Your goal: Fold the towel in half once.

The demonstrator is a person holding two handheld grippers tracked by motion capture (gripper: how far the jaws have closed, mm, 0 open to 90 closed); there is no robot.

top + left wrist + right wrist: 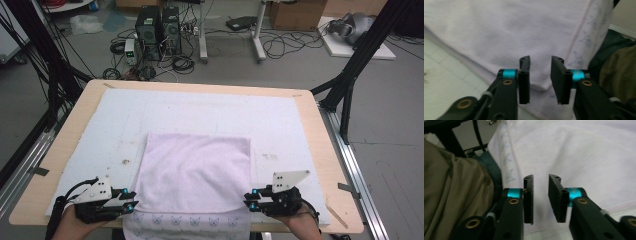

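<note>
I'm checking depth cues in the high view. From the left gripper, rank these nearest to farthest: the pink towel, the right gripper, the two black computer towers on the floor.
1. The pink towel: its near left corner lies just beside the left gripper.
2. The right gripper: across the towel, at its near right corner.
3. The computer towers: on the floor beyond the table's far edge.

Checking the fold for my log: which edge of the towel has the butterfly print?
The near edge of the towel, hanging over the table front between the left tongs and right tongs; the other edges are plain.
</note>
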